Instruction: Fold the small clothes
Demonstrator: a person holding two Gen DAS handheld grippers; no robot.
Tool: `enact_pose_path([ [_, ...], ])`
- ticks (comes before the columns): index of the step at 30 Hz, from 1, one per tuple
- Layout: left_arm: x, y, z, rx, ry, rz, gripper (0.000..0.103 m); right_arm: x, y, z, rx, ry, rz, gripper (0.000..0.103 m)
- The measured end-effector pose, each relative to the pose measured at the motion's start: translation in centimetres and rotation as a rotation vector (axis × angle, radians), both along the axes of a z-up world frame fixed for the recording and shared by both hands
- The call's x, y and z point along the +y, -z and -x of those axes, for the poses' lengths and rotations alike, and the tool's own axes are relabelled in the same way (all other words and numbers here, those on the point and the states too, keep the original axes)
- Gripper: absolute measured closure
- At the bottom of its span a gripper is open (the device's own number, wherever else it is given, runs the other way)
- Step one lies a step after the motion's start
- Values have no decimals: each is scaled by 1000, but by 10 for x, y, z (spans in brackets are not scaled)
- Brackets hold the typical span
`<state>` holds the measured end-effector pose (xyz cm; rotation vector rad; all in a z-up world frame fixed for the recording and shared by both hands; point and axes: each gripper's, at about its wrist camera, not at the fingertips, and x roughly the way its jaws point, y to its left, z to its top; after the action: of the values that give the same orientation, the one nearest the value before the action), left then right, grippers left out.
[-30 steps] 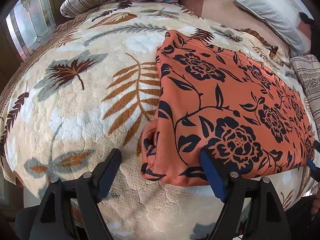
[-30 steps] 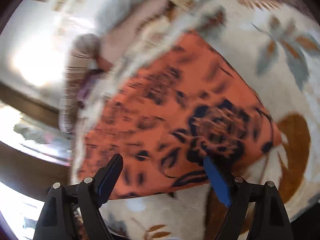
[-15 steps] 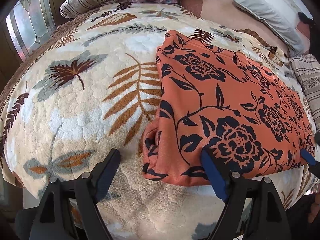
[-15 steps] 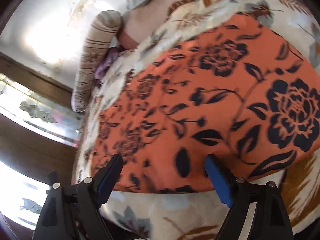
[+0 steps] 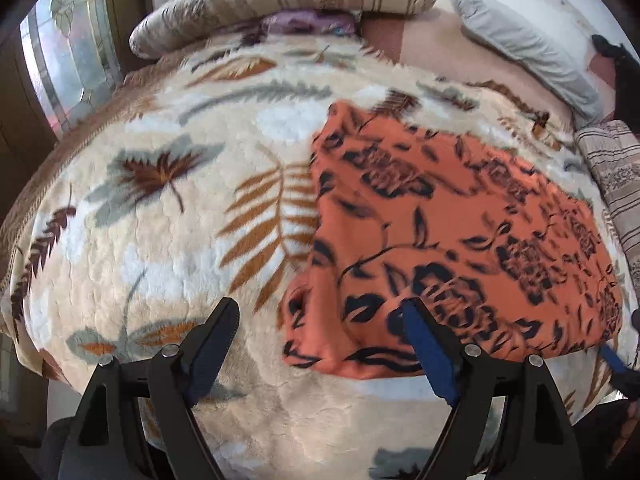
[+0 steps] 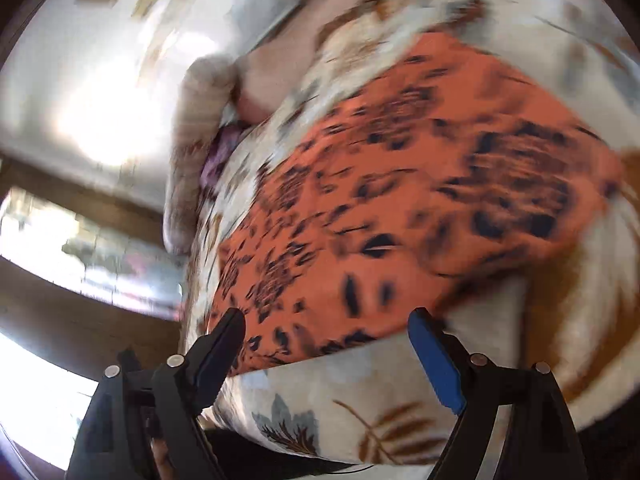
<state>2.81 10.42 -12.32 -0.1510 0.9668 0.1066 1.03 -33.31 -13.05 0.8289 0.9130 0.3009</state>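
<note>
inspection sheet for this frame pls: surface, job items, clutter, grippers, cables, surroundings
Surface: bed with a leaf-print blanket; soft and uneven.
Job's things: orange floral cloth, lying flat on the blanket, near left corner bunched.
Clutter: striped bolster and purple fabric at the far end; grey pillow; striped fabric at the far right.
Grippers: left gripper open, one finger in front of the cloth's near edge, contact unclear. Right gripper open over the cloth's near edge; that view is blurred.
Cables: nothing seen.
Surroundings: window left of the bed; pale wall.
</note>
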Motion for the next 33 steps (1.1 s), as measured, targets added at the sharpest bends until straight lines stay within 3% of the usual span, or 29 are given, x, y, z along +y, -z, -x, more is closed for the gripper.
enact_pose_path([
  [4,-27,-12,-13,-19,66,20,19,-57,25,16,77,239,-118,16],
  [6,-44,-11,-22,-19,97,25,19,-75,32,16,73,311,-202,16],
  [11,-84,0,-40,5,146,49,19,-90,32,-5,58,392,-242,18],
  [12,-90,3,-43,11,155,38,19,-90,31,-10,59,402,-250,22],
  [14,-100,7,-46,20,169,21,19,-90,33,-20,87,377,-216,88],
  [16,-106,8,-47,26,181,13,19,-88,29,-26,98,354,-165,93],
  [17,-107,5,-46,16,188,11,19,-84,13,-25,52,335,-91,93],
  [20,-106,-3,-44,-34,183,-5,19,-67,-33,-16,-63,292,138,94],
  [22,-108,6,-51,-5,179,-10,19,-62,-20,-26,6,245,241,93],
  [23,-109,16,-57,38,177,-25,19,-66,-1,-32,84,240,248,88],
  [24,-111,27,-61,84,183,-46,19,-76,17,-30,114,258,151,87],
  [25,-113,30,-60,69,194,-64,18,-86,19,-23,86,287,57,85],
  [27,-115,29,-57,47,207,-92,18,-97,8,-15,81,315,45,70],
  [29,-114,29,-59,52,207,-82,17,-105,-7,-10,42,320,61,32],
  [33,-115,29,-59,55,208,-84,17,-118,-44,-34,-58,252,114,31],
])
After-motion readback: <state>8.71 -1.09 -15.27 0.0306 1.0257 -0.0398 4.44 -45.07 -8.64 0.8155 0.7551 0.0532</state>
